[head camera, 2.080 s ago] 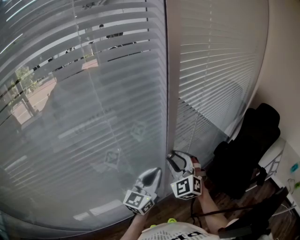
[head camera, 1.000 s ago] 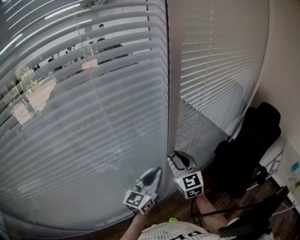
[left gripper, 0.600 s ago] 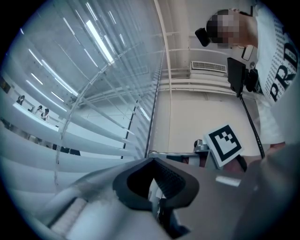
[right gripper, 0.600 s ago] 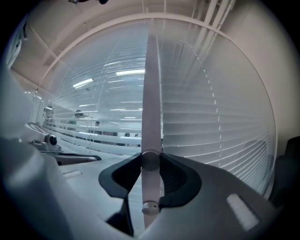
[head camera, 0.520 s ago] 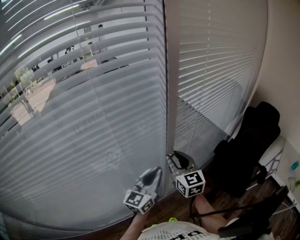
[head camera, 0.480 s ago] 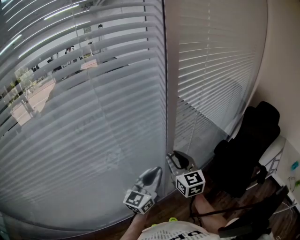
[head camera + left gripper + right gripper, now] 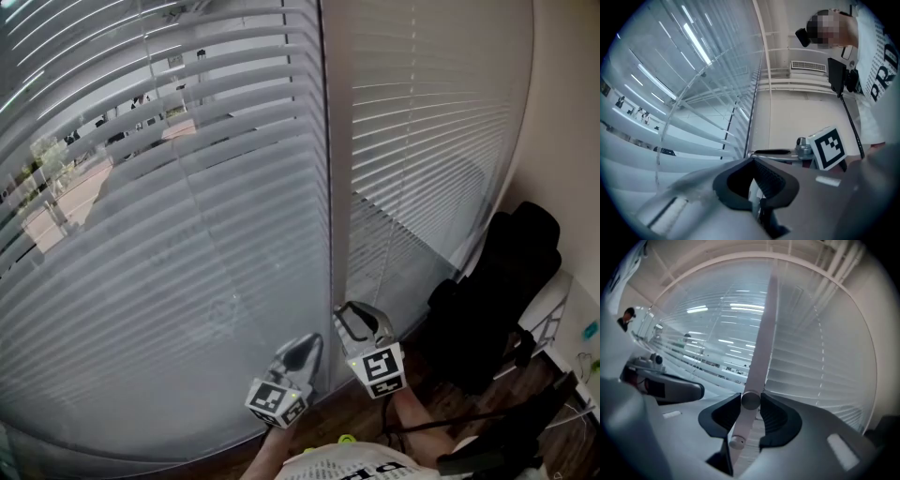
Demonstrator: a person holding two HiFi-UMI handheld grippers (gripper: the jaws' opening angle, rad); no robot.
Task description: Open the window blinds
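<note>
Window blinds (image 7: 187,234) cover two panes either side of a pale pillar (image 7: 337,141), left panel and right panel; compared with the earlier head views, the left panel's slats now read as more separate lines and the reflections seen in its lower half are gone, with the street (image 7: 66,187) showing between the upper slats; the right panel looks as shut as before; the marker cube (image 7: 378,370) on the right gripper (image 7: 751,401) shows a different face angle than two seconds ago, so that hand has been rolling; the right jaws stand fairly wide, pads against both sides of a pale tilt wand (image 7: 740,430) near the foot of the pillar, and they have just eased open a touch with the wand still between them; my read: twisting the wand is tilting the slats, the job is partly done, and the lower slats need more turning; the left gripper (image 7: 753,161) idles just beside it, tips together, gripping nothing I can name; hard to make out: a pale sliver in the slit behind the left tips, the wand in the head view, its top end and which panel it drives; the blinds' bottom edge and the person's arms are cut off at the frame's lower edge.
</note>
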